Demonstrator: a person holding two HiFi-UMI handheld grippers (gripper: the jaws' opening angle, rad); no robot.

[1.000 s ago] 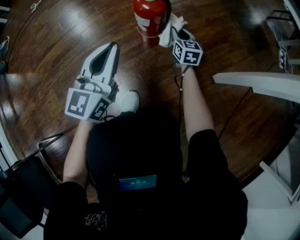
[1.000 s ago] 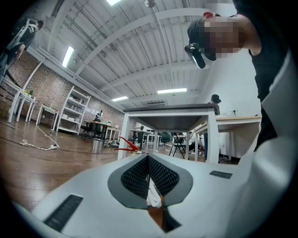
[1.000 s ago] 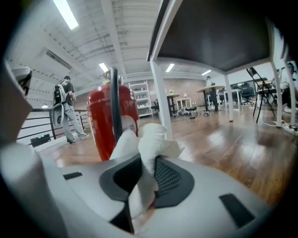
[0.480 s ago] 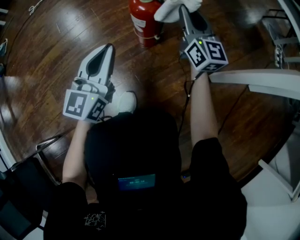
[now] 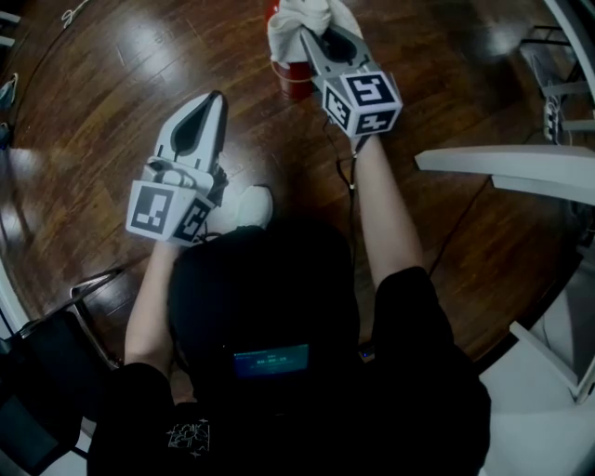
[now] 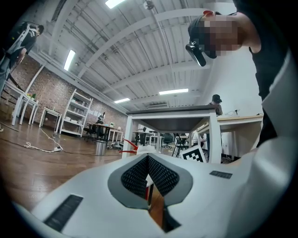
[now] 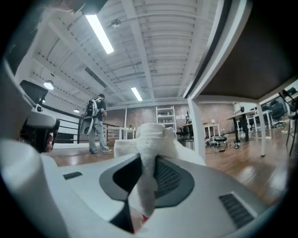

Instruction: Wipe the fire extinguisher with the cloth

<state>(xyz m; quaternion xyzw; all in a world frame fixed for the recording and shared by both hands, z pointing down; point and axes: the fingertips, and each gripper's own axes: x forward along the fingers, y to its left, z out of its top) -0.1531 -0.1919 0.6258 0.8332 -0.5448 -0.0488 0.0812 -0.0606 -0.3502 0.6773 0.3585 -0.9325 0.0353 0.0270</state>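
We take the fire extinguisher (image 5: 292, 76) as our landmark. It stands upright on the wooden floor (image 5: 112, 74), at the far edge of the head view, with its long axis vertical, so we look almost straight down its length.

Right gripper (image 5: 309, 39): just on the near side of the extinguisher's top, jaws clamped on the cloth (image 5: 299, 20). In the right gripper view a white fold of it runs up between the pads and bunches ahead of the tips. The cloth lies over the extinguisher's head and hides the valve and handle from above.

Left gripper (image 5: 216, 98): nearer to us and to the left of the extinguisher, well apart from it and pointing roughly toward it. Its jaws are together with nothing between them.

The right gripper is clearly the nearer one. We judge that the coming stroke turns on this: the body lies below the cloth, so the wipe must run down along the vertical axis.

Look of the extinguisher: glossy red cylinder, only a short band showing beneath the cloth; whether a label shows we cannot tell. The cloth is white, soft and crumpled.
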